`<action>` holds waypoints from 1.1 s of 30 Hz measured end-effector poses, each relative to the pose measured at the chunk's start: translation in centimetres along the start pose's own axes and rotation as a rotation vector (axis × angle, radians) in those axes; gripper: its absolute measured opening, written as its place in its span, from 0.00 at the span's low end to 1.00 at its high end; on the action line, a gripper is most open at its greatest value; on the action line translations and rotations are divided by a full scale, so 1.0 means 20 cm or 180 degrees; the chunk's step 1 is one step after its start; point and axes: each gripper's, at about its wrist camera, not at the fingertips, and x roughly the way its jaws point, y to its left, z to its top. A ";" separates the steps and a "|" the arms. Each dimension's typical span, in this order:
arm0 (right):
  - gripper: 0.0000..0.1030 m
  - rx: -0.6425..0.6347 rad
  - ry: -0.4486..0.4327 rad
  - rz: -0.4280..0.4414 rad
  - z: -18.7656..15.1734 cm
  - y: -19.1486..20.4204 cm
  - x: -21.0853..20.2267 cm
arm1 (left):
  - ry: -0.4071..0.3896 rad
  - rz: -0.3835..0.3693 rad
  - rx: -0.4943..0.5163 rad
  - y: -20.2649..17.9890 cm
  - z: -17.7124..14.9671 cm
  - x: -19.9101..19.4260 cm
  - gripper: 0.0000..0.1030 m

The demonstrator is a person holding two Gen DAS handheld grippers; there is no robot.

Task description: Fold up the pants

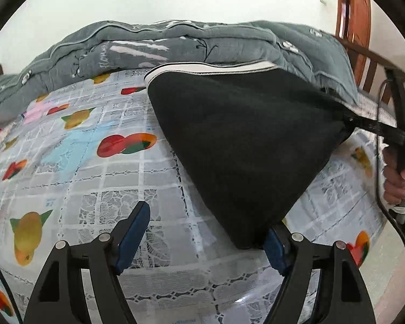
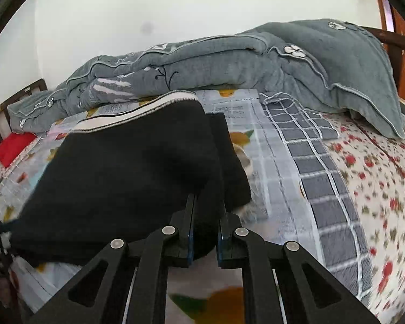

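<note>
1. Quilt (image 1: 175,40), grey, bunched along the far edge of the bed (image 1: 67,162); its cursive lettering is too blurred to read.
2. Left gripper (image 1: 208,232) spread wide, the pants' corner against its right finger.
3. Pants (image 1: 243,140), black, lifted off the fruit-print sheet.
4. Right gripper (image 2: 205,216) pinching the pants' edge.

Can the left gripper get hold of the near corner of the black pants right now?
Probably yes. The left gripper is open, and the corner of the black pants hangs against its right-hand finger, with only bedsheet below. The right gripper grips the opposite edge.
</note>
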 end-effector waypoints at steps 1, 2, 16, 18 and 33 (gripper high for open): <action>0.09 0.0073 -0.0005 0.0025 -0.01 -0.01 -0.02 | 0.0002 0.0004 0.0005 0.00 -0.01 -0.01 0.75; 0.09 0.0191 -0.0067 0.0070 0.01 -0.02 -0.06 | 0.0015 -0.0025 -0.0011 0.02 -0.01 -0.01 0.75; 0.25 -0.0012 0.0174 -0.0430 -0.05 -0.07 -0.09 | -0.0031 -0.0333 0.0025 0.04 -0.09 -0.13 0.75; 0.25 0.0051 0.0085 -0.0467 0.00 -0.07 -0.16 | -0.0088 -0.0398 -0.0054 0.09 -0.12 -0.19 0.74; 0.25 -0.0109 0.0522 -0.0397 0.01 0.03 0.02 | 0.0117 -0.0253 -0.0109 0.01 0.07 0.02 0.75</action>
